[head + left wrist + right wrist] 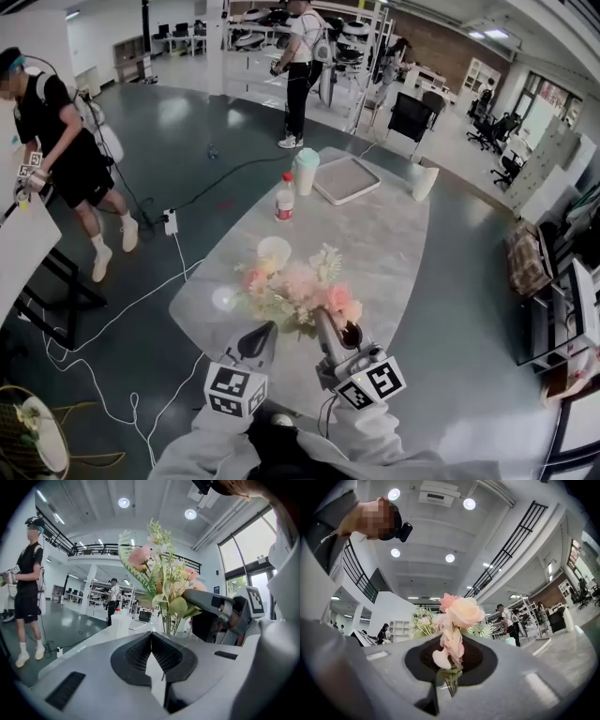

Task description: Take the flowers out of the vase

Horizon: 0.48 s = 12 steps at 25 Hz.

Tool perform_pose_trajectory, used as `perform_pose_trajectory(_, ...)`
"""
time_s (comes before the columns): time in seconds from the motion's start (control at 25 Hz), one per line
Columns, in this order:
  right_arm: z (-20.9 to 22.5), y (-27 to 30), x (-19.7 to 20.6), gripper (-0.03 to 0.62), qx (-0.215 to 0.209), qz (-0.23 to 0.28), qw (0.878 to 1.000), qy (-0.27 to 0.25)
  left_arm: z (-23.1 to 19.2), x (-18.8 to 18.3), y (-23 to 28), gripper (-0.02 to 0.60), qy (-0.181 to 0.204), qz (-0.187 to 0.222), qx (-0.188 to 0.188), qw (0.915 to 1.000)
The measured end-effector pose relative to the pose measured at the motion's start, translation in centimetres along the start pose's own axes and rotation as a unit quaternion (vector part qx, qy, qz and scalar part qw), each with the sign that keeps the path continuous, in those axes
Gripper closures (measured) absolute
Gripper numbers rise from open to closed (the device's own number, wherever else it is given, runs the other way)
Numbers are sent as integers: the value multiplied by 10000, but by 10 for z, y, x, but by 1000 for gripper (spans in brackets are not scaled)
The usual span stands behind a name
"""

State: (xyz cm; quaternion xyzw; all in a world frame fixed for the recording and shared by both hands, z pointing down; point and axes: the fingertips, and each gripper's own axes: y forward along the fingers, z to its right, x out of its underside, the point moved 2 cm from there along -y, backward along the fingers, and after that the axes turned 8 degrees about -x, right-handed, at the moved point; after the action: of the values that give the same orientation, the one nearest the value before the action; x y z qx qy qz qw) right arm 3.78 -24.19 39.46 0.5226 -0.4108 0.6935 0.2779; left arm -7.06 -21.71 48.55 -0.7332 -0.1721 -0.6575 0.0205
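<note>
A bunch of pink and cream flowers (295, 286) with green leaves stands near the front of the marble table (375, 253). Its stems (168, 623) run down behind my left gripper's body, and the vase itself is hidden. My right gripper (322, 317) is shut on the stem of a peach-pink rose (461, 611), which stands up between its jaws in front of the bunch. It also shows at the right of the left gripper view as a grey finger (206, 599) beside the leaves. My left gripper (267, 330) is just left of the bunch, shut and holding nothing.
Further back on the table stand a red-capped bottle (285, 197), a mint-lidded tumbler (306, 172), a flat tray (346, 179) and a white cup (425, 180). A paper cup (274, 251) stands behind the flowers. A person (66, 141) walks at the left, near cables (141, 300) on the floor.
</note>
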Motion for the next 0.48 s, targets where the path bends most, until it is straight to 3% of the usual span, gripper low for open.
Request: perform_pose_trajectory(0.48,-5,-30,75,549,280,-745,9954,534,4,54,-17,578,-372,-401,-205,9983)
